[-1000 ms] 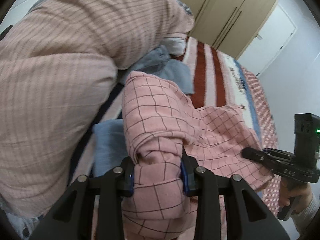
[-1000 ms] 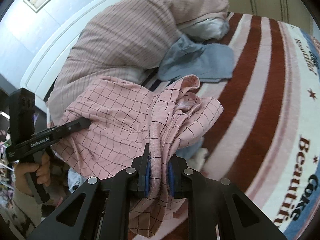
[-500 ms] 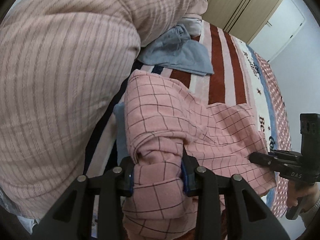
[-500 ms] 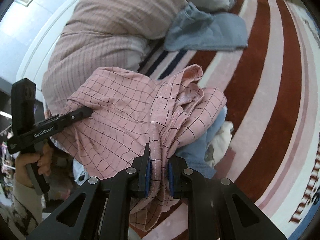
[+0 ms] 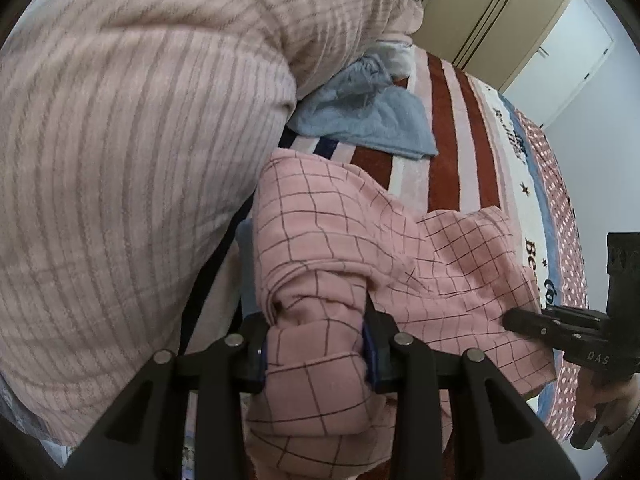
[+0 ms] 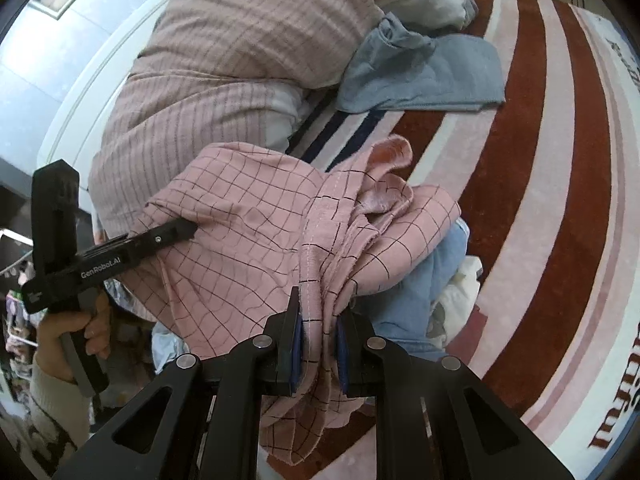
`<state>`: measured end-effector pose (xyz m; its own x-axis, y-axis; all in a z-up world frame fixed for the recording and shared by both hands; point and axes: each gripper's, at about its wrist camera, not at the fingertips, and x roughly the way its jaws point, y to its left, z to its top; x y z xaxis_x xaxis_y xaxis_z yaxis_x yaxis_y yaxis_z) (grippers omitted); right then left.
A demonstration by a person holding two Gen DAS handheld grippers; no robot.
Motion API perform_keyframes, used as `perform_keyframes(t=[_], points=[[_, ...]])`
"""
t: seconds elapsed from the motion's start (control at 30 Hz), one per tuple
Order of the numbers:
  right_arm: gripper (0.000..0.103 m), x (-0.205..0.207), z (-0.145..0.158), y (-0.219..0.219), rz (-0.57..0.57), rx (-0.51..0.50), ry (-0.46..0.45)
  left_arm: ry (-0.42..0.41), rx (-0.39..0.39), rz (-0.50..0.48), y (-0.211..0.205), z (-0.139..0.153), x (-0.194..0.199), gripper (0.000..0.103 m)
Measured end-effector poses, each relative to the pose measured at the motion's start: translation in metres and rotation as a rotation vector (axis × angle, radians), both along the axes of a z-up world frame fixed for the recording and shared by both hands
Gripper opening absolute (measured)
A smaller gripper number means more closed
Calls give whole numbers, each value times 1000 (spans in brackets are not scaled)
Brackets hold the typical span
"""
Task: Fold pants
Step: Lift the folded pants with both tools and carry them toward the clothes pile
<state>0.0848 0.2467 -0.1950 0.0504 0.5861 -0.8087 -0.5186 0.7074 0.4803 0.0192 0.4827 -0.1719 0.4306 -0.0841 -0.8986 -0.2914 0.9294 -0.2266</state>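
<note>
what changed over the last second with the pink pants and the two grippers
Both grippers lowered the pink checked pants toward the striped blanket; in both views the bedding now fills more of the picture and the grey-blue cloth sits higher. Nothing was let go: the left gripper still clamps a thick bunch of fabric and the right gripper the seamed edge.

You are looking at few readable marks. On the left gripper (image 6: 188, 232), its black side arm is showing "GenRobot.AI" in white letters. On the right gripper (image 5: 508, 322), the body behind the fingers is showing "DAS". The striped blanket (image 5: 440, 168) is carrying dark lettering along its white band beside the red stripes, starting "Be" and then running under the gripper; the rest is reading too bent to make out.
</note>
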Motion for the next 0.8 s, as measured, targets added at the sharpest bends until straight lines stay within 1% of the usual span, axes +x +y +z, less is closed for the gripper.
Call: perform_keyframes(t=[0.13,0.2,0.27,0.33,0.37,0.4,0.53,0.6,0.7,0.8], points=[[9,-7,-24,-4,-10,-34,60,49,18,-13,-4,-18,-7,40],[9,-11,-32,-6,-9,-46,69,65,26,-18,-7,-24,-10,45],[9,-14,-38,-8,-13,-58,73,64,32,-17,-9,-26,-12,47],[11,-15,-41,-10,-23,-58,81,65,51,-10,-10,-25,-12,53],[14,-15,-42,-10,-24,-56,83,69,70,-6,-10,-25,-12,59],[15,-14,-42,-10,-25,-56,82,73,83,-4,-10,-24,-10,61],[18,-15,-40,-12,-30,-51,67,77,123,-15,-16,-17,-7,61],[23,-15,-39,-14,-39,-51,62,78,149,-20,-18,-13,-4,61],[26,-15,-35,-22,-60,-39,62,60,179,-19,-25,-2,-2,63],[28,-15,-28,-32,-78,-22,53,27,200,0,-30,14,2,68]])
